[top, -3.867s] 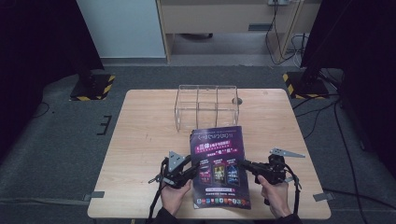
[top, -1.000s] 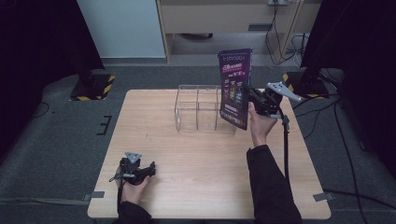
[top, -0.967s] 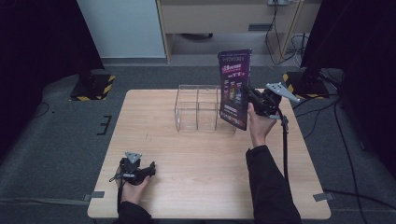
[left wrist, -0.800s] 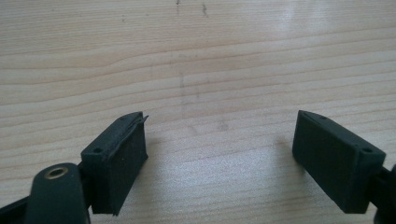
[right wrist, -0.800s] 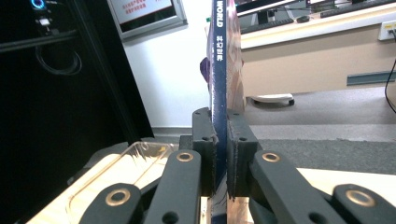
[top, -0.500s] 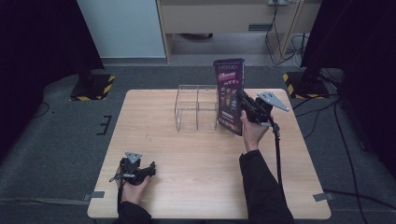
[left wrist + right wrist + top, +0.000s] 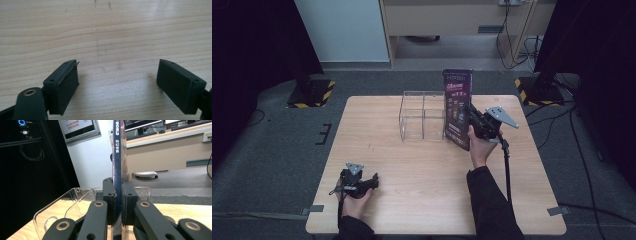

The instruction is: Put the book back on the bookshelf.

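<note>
I held the magazine (image 7: 457, 108) upright by its spine, my right claw (image 7: 475, 121) clamped tight on it, so it could slide edgewise into the clear rack (image 7: 422, 115) at the far side of the bench (image 7: 412, 170). It stood at the rack's right end; I couldn't tell whether its bottom edge was inside. My left claw (image 7: 371, 183) rested wide and empty at the near left.
</note>
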Motion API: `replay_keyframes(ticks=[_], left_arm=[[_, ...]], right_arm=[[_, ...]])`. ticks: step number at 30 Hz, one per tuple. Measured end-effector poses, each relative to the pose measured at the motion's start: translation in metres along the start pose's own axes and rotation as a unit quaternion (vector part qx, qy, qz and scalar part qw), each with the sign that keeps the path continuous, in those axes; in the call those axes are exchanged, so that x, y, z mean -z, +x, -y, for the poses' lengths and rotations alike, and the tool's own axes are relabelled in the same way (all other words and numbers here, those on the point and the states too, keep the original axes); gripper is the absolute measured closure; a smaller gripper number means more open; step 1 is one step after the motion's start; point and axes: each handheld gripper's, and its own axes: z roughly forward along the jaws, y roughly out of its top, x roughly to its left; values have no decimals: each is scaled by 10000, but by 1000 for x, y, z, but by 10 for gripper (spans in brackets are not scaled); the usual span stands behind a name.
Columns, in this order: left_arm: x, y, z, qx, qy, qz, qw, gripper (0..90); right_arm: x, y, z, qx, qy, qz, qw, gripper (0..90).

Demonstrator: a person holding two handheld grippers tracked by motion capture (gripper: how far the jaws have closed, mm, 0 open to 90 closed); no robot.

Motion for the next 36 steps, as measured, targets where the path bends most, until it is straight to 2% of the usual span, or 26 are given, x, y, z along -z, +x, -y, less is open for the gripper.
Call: replay_keyframes(ticks=[11,24,36], left_arm=[[-1,0,0,-10,22,18,10000,148],[-1,0,0,12,19,28,10000,137],[-1,-1,-1,19,26,9,10000,128]], right_arm=[[17,-1,10,152,95,44,9998,842],[46,-6,16,346,544,-134,9978,841],[81,-14,34,301,1026,-260,9939,841]])
